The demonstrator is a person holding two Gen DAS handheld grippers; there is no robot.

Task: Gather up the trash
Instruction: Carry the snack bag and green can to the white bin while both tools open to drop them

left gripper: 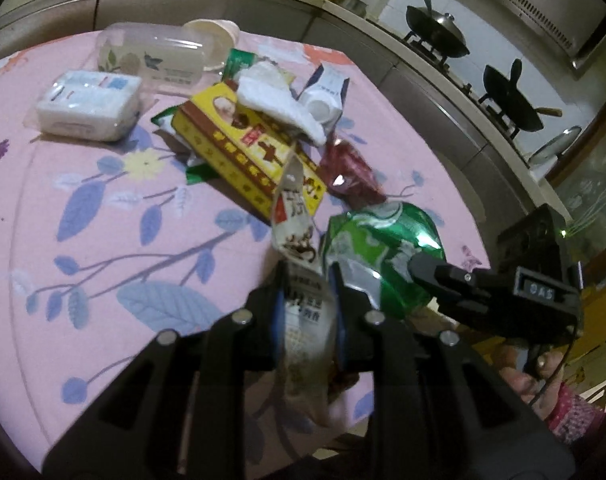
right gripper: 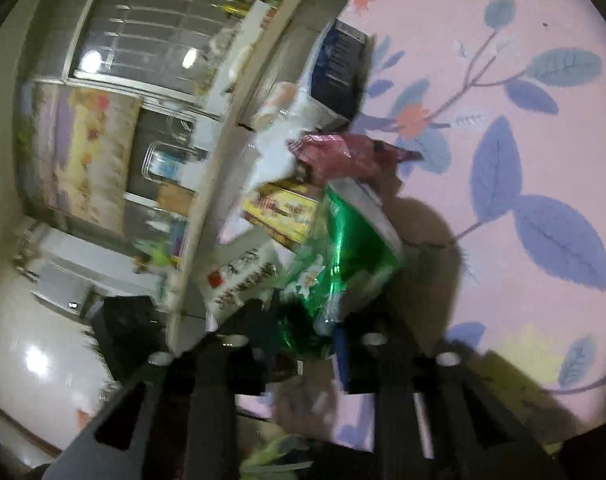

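A heap of trash lies on the pink flowered tablecloth (left gripper: 103, 208). My left gripper (left gripper: 305, 284) is shut on a white printed snack wrapper (left gripper: 293, 216), which stands up between its blue pads. Just right of it is a crumpled green foil bag (left gripper: 379, 240), with my right gripper (left gripper: 417, 268) reaching in from the right onto it. In the right wrist view the green bag (right gripper: 343, 240) sits pinched between the jaws of my right gripper (right gripper: 307, 324); the picture is blurred. Behind lie a yellow box (left gripper: 247, 148), a red wrapper (left gripper: 349, 172) and a white tissue (left gripper: 279, 104).
A tissue pack (left gripper: 89, 104), a clear plastic container (left gripper: 151, 56) and a small carton (left gripper: 327, 88) sit further back on the table. A kitchen counter with two woks (left gripper: 435, 32) runs behind. A person's hand (left gripper: 531, 376) holds the right gripper at the table's edge.
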